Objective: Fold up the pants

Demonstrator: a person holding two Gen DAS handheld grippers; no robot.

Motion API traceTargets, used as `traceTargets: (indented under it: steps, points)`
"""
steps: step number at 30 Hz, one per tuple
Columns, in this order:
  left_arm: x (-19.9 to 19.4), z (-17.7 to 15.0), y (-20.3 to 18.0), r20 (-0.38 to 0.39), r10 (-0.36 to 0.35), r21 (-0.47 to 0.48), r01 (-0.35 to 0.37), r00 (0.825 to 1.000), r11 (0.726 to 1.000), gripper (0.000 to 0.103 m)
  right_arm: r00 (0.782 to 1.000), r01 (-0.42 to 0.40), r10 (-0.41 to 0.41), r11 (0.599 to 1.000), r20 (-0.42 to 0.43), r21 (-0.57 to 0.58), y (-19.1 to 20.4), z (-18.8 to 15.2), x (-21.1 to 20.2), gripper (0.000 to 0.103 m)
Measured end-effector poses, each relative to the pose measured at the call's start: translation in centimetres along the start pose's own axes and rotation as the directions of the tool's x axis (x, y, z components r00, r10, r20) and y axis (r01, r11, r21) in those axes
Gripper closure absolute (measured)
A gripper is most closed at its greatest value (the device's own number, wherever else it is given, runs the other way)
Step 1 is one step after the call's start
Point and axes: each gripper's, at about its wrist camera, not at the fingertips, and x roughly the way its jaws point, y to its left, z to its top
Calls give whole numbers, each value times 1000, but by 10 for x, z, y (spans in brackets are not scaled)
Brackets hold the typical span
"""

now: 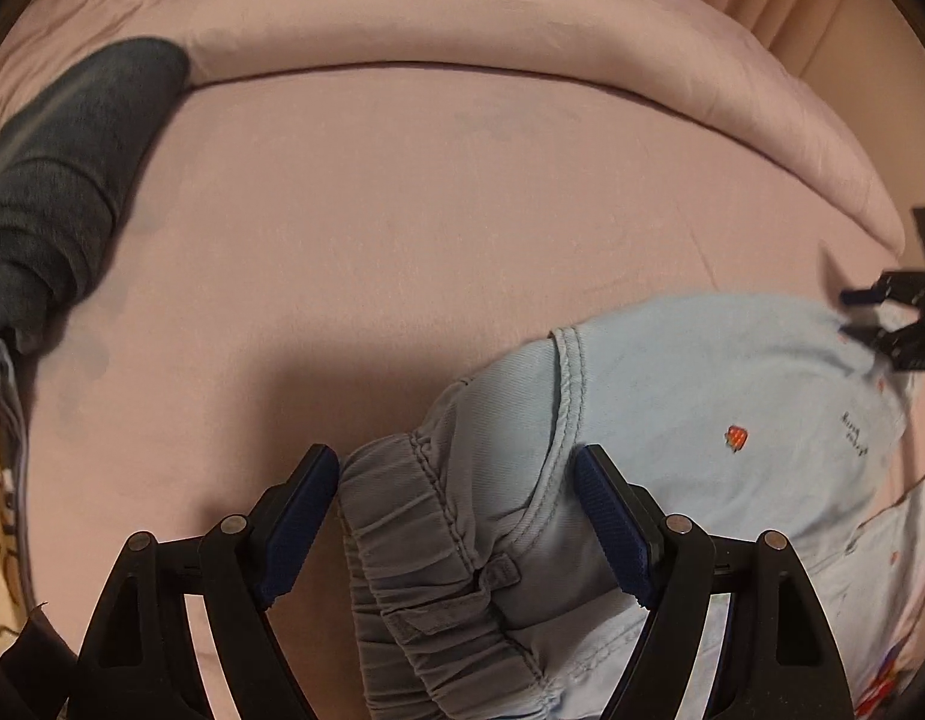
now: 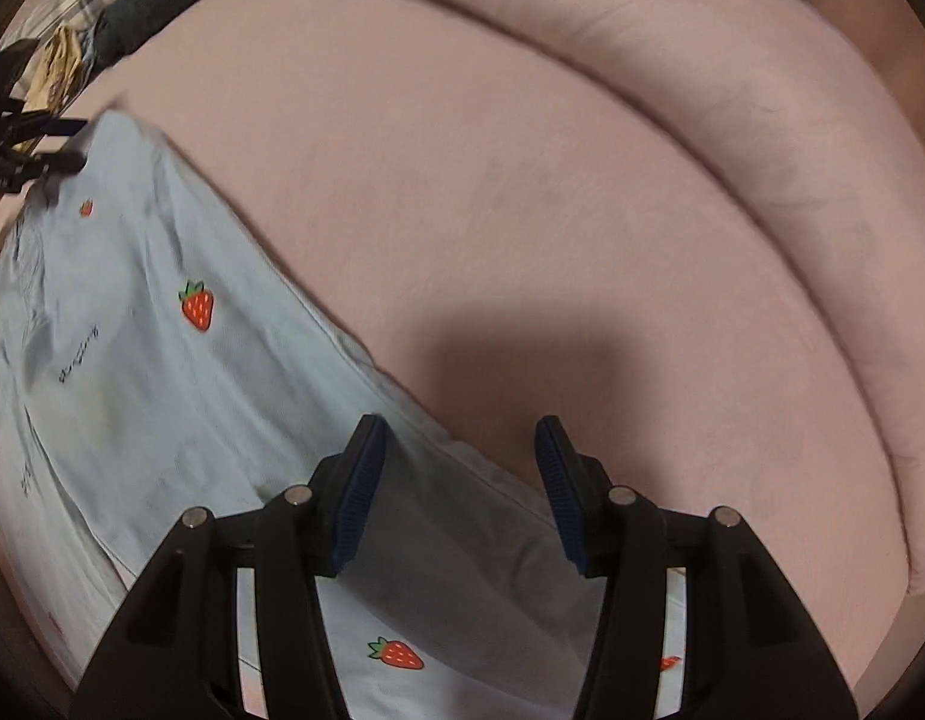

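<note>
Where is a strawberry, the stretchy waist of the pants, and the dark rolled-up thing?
strawberry (image 2: 197, 306), right wrist view, its red middle.
waistband (image 1: 396, 534), left wrist view, gathered elastic.
dark rolled cloth (image 1: 66, 180), left wrist view, its middle.

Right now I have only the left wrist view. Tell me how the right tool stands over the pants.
Observer: The right tool is open with nothing pinched. The edge of the pants runs between its fingers.
Operator: Say what lies beyond that edge.
Observer: Bare pink sheet, shadowed beside the tool.
Operator: Report any print near the tool.
Observer: A strawberry print shows on the fabric close under it.
</note>
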Motion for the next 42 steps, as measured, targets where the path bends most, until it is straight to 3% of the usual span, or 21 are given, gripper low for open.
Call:
traceTargets:
  steps: [4, 5, 7, 8, 9, 14, 19, 24, 29, 32, 35, 38, 40, 42]
  points:
    - [-1, 1, -4, -6, 41, 43, -40, 999, 998, 36, 1000, -3, 3, 1000, -21, 3, -2, 4, 7, 54]
    - [-2, 0, -6, -2, 54, 58, -54, 999, 997, 43, 1000, -2, 2, 1000, -22, -6, 1, 4, 6, 67]
    - [-5, -1, -9, 4, 70, 66, -71, 998, 995, 54, 999, 51, -53, 995, -13, -84, 15, 8, 3, 82]
    - [-9, -2, -10, 18, 100, 68, -101, 995, 993, 65, 996, 88, -90, 989, -12, -117, 26, 5, 2, 91]
    - [-11, -3, -10, 24, 110, 65, -111, 994, 992, 68, 994, 108, -110, 985, -11, -135, 31, 5, 2, 94]
    - [-43, -14, -18, 136, 180, 101, -194, 974, 976, 70, 963, 268, -264, 953, 48, -140, 51, -2, -14, 99]
    - [-89, -31, -34, 280, 170, 130, -213, 945, 968, 70, 909, 375, -360, 927, 211, -34, 57, -10, -87, 99]
    - [-132, -77, -48, 431, 173, 138, -254, 886, 957, 70, 838, 458, -428, 889, 338, -8, 97, -48, -151, 99]
    - [-158, -146, -67, 594, 189, 130, -324, 782, 937, 70, 800, 488, -446, 873, 402, -4, 147, -128, -179, 99]
    - [-156, -185, -68, 599, 187, 152, -341, 778, 928, 70, 801, 507, -447, 860, 398, -56, 178, -165, -174, 99]
    - [-144, -217, -68, 574, 225, 173, -385, 788, 907, 70, 841, 470, -413, 878, 349, -94, 205, -204, -158, 99]
    - [-127, -232, -66, 522, 253, 174, -392, 814, 903, 70, 885, 425, -369, 890, 284, -168, 239, -235, -132, 98]
    - [-117, -239, -66, 502, 273, 171, -403, 821, 899, 70, 911, 382, -333, 904, 244, -192, 249, -244, -115, 98]
    - [-113, -238, -63, 487, 271, 145, -382, 830, 913, 70, 920, 374, -331, 900, 208, -221, 258, -251, -98, 98]
